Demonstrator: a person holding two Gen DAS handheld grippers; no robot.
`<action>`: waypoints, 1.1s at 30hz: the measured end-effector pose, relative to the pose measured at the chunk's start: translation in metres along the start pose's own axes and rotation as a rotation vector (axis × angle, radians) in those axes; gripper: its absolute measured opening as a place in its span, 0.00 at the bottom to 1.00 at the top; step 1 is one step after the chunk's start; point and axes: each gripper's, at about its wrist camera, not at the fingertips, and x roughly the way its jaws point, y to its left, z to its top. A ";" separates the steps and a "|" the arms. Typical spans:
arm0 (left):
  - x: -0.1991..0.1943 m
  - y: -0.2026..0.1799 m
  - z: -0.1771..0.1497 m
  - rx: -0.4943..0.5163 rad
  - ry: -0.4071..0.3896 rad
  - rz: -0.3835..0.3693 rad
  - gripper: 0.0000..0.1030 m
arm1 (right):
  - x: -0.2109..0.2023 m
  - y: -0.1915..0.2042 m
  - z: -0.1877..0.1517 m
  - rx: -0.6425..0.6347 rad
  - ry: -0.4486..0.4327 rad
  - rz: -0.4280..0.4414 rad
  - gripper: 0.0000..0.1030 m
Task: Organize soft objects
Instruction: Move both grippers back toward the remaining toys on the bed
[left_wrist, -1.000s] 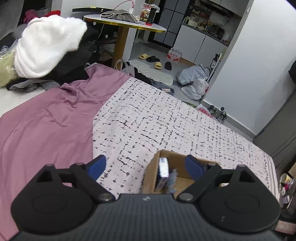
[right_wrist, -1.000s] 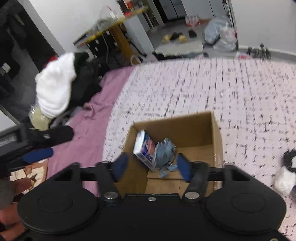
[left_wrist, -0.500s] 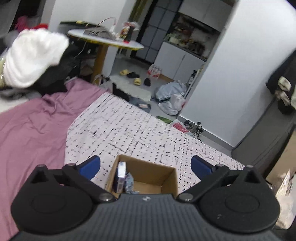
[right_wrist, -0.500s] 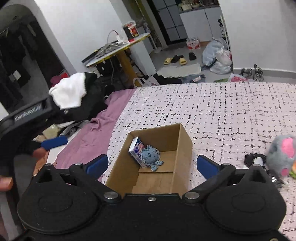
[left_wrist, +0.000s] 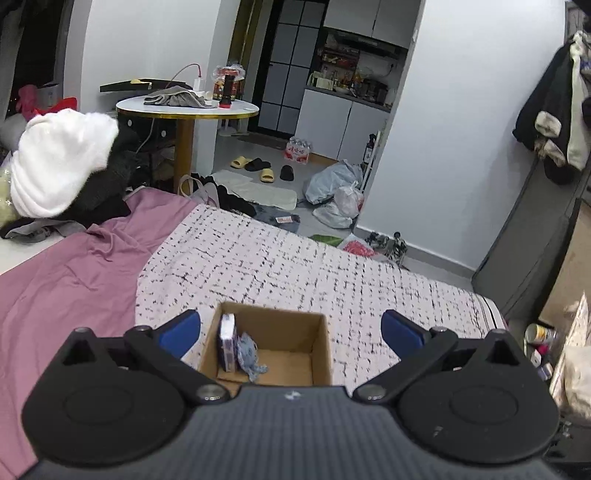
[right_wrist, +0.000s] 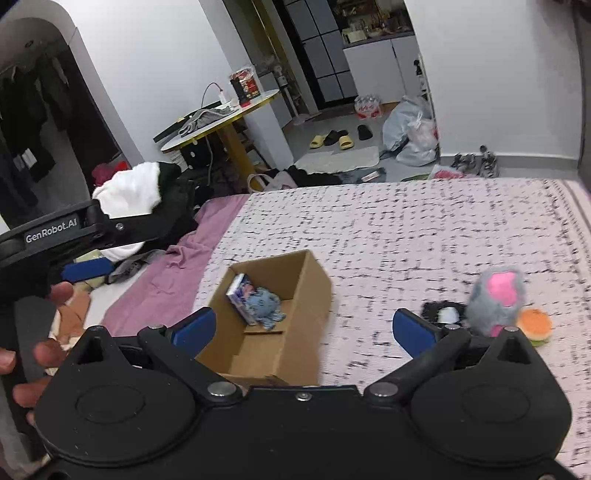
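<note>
Left wrist view: I read the left claw (left_wrist: 290, 330) as spread wide and empty, held above the cardboard box (left_wrist: 271, 345) on the bed (left_wrist: 295, 273). A second ago its blue pads sat closer together and lower over the box; they have since parted fully and the claw has risen. Inside the box, a blue plush octopus (left_wrist: 249, 354) leans against a small printed carton (left_wrist: 228, 341) at the left wall.

Right wrist view: the right claw (right_wrist: 303, 328) is likewise fully parted and holds nothing. One second ago its pads stood narrow, directly about the octopus (right_wrist: 264, 304) over the box (right_wrist: 275, 314); now the toy lies free on the box floor and the claw has backed off. I judge the octopus deposit complete.

Remaining items are visible on the bed to the right of the box and well apart from it: a grey-and-pink plush (right_wrist: 496, 299), a burger-shaped toy (right_wrist: 535, 325) touching it, and a black-and-white item (right_wrist: 443, 312) just beside it. I judge the next step is to carry the right claw toward that group, with the grey plush as the nearest bulky target.
</note>
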 end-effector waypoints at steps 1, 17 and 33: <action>-0.002 -0.004 -0.003 0.002 0.006 -0.004 1.00 | -0.004 -0.002 -0.001 -0.009 -0.006 -0.009 1.00; -0.018 -0.052 -0.042 0.011 0.023 -0.009 1.00 | -0.047 -0.044 -0.011 -0.067 -0.042 -0.043 1.00; 0.004 -0.090 -0.070 0.039 0.055 -0.028 0.99 | -0.054 -0.105 -0.012 0.003 -0.035 -0.053 1.00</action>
